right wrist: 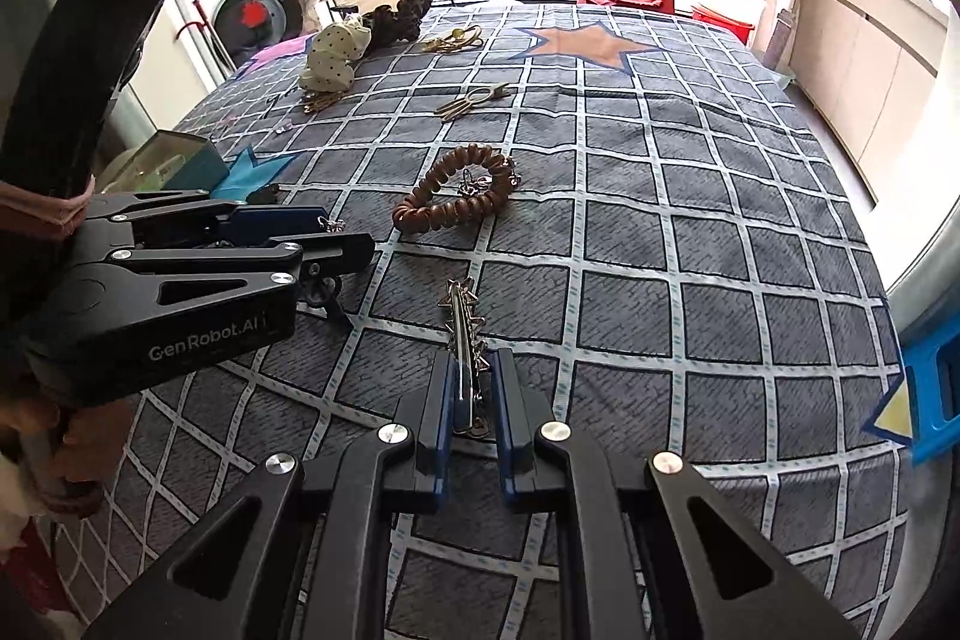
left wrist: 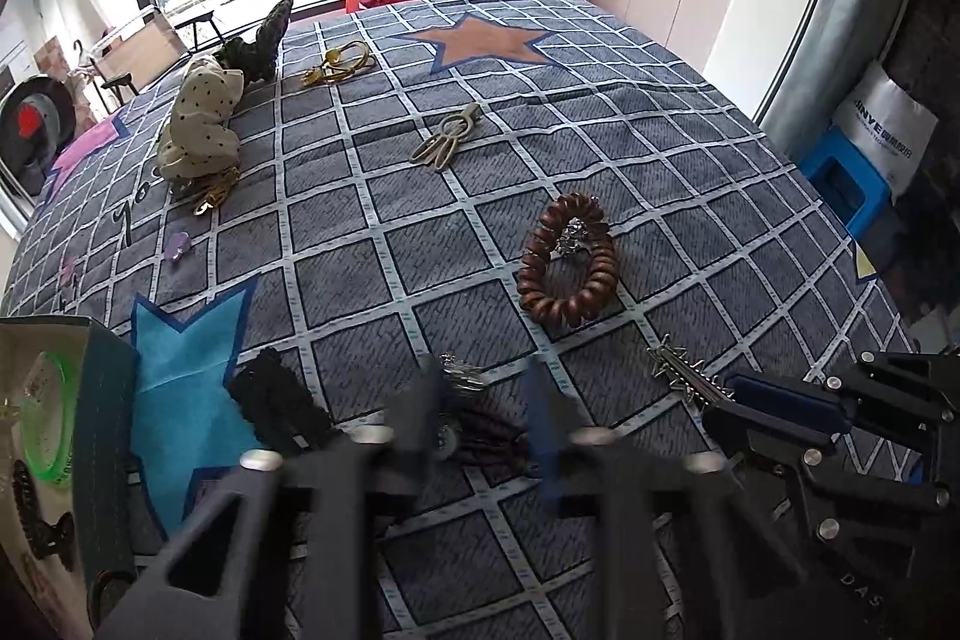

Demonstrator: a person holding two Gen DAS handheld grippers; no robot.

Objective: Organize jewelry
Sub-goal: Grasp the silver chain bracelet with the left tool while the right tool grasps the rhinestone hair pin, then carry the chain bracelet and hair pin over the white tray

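My left gripper [left wrist: 486,400] is open above a dark hair tie with a silver charm [left wrist: 474,430] on the checked cloth; it also shows at the left of the right wrist view [right wrist: 336,235]. My right gripper [right wrist: 471,388] has its jaws close around a silver star hair clip [right wrist: 462,316], which lies between the pads; the same clip shows at the lower right of the left wrist view [left wrist: 684,370]. A brown coil bracelet [left wrist: 567,259] lies mid-table. A teal jewelry box [left wrist: 72,436] stands at the left, holding a green ring and dark clips.
On the cloth lie a beige hair clip [left wrist: 447,139], a gold clip [left wrist: 339,61], a polka-dot scrunchie [left wrist: 201,124], a dark scrunchie [left wrist: 264,40], a black one [left wrist: 276,400] and a small purple flower [left wrist: 178,244]. A blue stool [left wrist: 852,178] stands off the right edge.
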